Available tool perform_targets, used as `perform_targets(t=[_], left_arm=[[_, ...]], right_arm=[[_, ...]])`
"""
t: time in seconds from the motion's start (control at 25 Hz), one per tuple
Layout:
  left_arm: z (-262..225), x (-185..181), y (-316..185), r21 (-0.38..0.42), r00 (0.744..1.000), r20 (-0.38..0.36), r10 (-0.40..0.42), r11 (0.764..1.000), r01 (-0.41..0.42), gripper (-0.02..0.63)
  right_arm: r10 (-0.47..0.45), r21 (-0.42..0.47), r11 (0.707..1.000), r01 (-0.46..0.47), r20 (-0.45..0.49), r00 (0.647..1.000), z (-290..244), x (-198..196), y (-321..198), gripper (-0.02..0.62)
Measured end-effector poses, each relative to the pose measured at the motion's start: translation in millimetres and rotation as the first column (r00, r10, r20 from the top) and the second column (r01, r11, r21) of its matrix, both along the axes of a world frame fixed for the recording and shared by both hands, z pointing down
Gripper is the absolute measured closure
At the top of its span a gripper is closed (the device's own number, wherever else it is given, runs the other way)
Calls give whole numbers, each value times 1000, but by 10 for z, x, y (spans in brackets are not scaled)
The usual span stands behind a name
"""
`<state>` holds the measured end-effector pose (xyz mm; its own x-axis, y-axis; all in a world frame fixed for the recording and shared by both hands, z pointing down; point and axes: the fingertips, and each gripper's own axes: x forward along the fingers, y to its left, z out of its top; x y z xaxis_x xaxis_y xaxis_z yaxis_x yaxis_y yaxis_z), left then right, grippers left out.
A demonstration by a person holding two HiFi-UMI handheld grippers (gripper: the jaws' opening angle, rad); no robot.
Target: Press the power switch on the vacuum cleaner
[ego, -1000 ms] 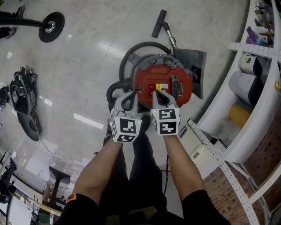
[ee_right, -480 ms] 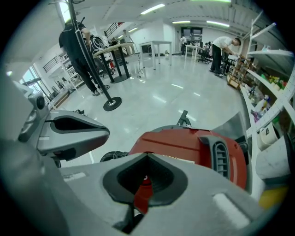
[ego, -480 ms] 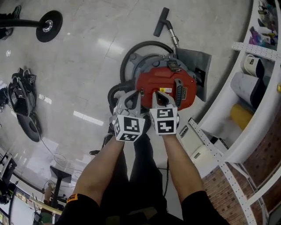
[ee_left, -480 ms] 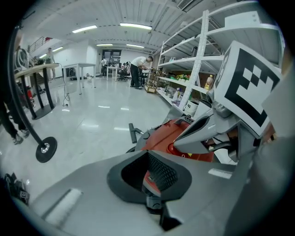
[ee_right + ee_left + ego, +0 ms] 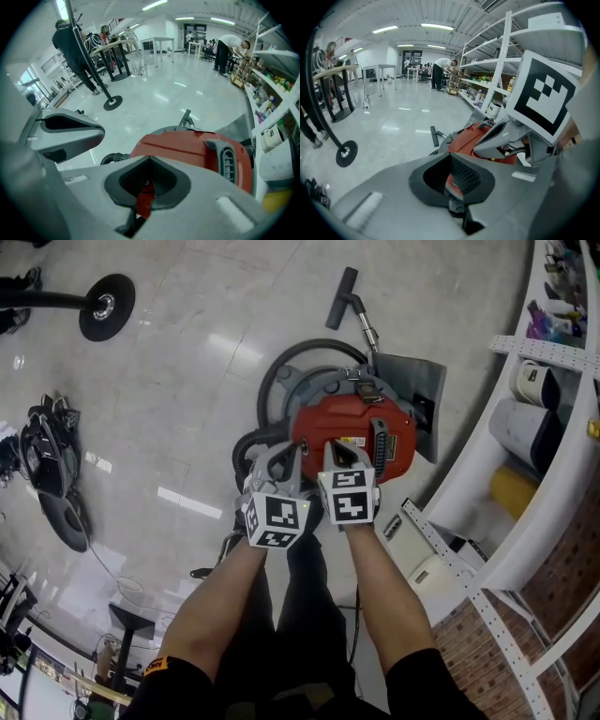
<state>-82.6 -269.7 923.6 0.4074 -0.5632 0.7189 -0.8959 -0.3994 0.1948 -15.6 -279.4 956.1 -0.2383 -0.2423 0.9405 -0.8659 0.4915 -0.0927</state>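
Subject: vacuum cleaner, standing on the pale glossy floor at upper centre of the head view, beside the white shelving along the right edge. It has a red top housing with a grey ribbed handle and a small yellow label. A black hose loops round its upper-left side, and a wand with a black nozzle points towards the top of the frame. The power switch cannot be picked out with certainty.

Left tongs: jaws together, nothing between them, tips over the lower-left edge of the red housing. Right tongs: jaws likewise together and empty, tips on or just above the housing left of the yellow label; contact cannot be confirmed. Each gripper view shows red through the gap in the pads.

Against the frame one second earlier: both tongs hold much the same station over the housing, the two marker cubes stand slightly closer together, and the vacuum cleaner sits marginally lower in frame.
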Motion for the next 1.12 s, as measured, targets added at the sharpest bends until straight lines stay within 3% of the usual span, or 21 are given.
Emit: perform_targets(t=[0.16,0.36,0.52,0.68,0.88,1.12], left_arm=[[-149,-8,-40,5,1000,-5,-3,1000,3,592],[-528,-17,-73,24,1000,10,-12,1000,11,592],[-1001,87,-86,67,1000,-12,-21,998,22,592],[-1537,273,-63,132,998,-59,21,991,-13,592],[-2175,486,295,165,997,-70,32,986,-20,592],[-2811,681,524,210,995,-96,-16,977,36,592]], right_arm=[[33,44,998,-34,10,999,-151,41,-77,603],[66,131,989,-74,62,996,-727,5,-173,603],[73,205,974,-94,111,991,-1286,54,-138,603],[69,271,956,-109,155,985,-1798,192,-48,603],[55,311,943,-118,203,978,-2432,381,335,603],[37,408,902,-143,257,966,-3182,635,556,603]])
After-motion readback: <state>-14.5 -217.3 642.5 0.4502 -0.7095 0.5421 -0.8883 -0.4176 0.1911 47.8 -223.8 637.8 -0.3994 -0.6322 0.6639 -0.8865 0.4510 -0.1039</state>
